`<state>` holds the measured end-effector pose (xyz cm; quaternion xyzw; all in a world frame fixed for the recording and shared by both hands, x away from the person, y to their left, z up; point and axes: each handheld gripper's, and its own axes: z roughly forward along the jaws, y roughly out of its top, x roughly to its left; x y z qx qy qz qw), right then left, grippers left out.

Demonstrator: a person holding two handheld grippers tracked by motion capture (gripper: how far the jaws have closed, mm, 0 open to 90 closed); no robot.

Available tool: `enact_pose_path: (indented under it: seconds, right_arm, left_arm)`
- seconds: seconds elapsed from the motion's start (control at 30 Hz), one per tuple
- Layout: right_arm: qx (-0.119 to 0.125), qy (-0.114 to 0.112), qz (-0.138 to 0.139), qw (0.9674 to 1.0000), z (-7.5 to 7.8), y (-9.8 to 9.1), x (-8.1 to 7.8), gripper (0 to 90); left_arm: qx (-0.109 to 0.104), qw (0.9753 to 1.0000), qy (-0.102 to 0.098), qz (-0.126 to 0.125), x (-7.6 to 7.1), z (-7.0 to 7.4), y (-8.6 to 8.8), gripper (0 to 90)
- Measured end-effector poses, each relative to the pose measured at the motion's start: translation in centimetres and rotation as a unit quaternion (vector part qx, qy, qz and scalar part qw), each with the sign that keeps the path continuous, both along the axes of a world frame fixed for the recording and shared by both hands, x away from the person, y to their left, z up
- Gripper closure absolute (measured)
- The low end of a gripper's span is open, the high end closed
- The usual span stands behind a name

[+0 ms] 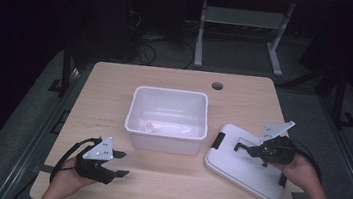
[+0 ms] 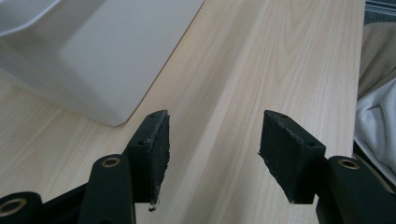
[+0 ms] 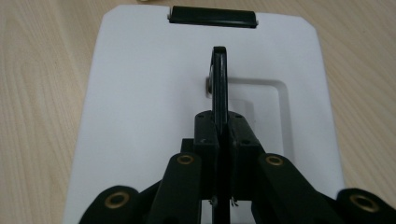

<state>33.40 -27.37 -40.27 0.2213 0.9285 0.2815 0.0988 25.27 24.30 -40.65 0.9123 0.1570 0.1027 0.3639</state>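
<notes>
Pale wood counter (image 1: 114, 97); white bin (image 1: 167, 121) stands mid-counter, white lid (image 1: 237, 167) lies flat just right of it, apart.

The high view looks forward and down over the whole table (image 1: 116, 80). The left gripper view sits low, close to the bin (image 2: 93, 51) wall. The right gripper view looks closely down on the lid (image 3: 140, 93), shared with the high view.

My right tongs (image 3: 219, 135) pinch the black fold-up handle (image 3: 218, 79), standing on edge at the middle of the white lid (image 3: 140, 93), which lies flat on the desk (image 1: 165, 179), black latch (image 3: 213, 17) at its far edge.
</notes>
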Motion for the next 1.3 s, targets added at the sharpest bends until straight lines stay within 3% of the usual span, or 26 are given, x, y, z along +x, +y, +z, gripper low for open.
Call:
enact_pose_path:
  seconds: [0.47, 1.1, 1.3]
  right_arm:
    - [0.025, -0.030, 0.003, 0.9993, 3.1, -1.2, -1.1, 83.8]
    - [0.029, -0.062, 0.012, 0.9976, 7.9, -1.5, -1.7, 83.9]
    - [0.014, -0.067, 0.022, 0.9974, 8.7, -0.9, -1.7, 83.9]
  left_arm:
    - [-0.006, 1.0000, 0.001, 0.001, 0.0, 0.0, 0.1, 41.6]
    - [-0.014, 0.9999, 0.007, 0.002, 0.1, -0.2, 0.1, 36.6]
    - [-0.016, 0.9998, 0.006, 0.008, 0.1, -0.2, 0.4, 33.7]
